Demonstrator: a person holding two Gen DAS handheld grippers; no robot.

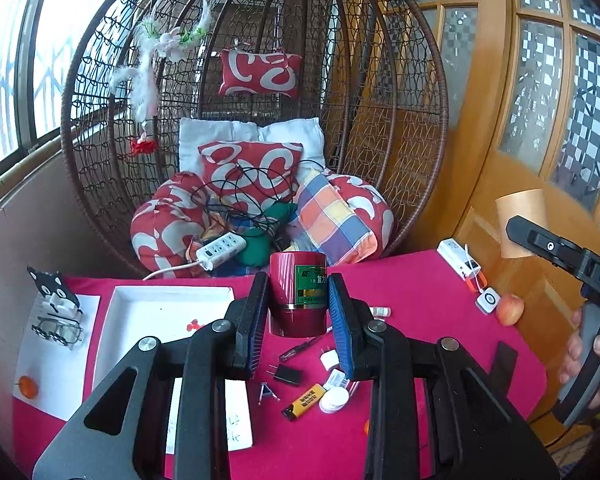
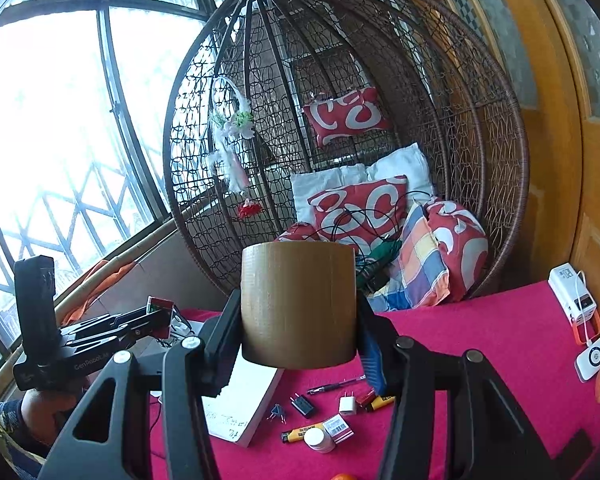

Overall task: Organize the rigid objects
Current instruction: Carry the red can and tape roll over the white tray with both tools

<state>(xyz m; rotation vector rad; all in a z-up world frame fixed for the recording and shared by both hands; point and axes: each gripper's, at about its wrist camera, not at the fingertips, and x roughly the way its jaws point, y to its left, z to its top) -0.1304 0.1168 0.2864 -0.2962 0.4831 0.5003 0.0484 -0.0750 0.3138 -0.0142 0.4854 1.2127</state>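
A: What is shown in the left wrist view?

B: A red cup (image 1: 298, 294) is clamped between the left gripper (image 1: 300, 316) pads at frame centre, lifted above the pink tablecloth (image 1: 420, 300).

A: And the right wrist view?

B: A brown tape roll (image 2: 298, 306) is gripped by the right gripper (image 2: 296, 344), centre frame, above the scattered lighter (image 2: 296, 435) and pen (image 2: 334, 387).

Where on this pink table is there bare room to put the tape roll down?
The tape roll has bare cloth between the pen and the power bank. The white tray is nearly bare. It is crowded around the lighter and the chargers.
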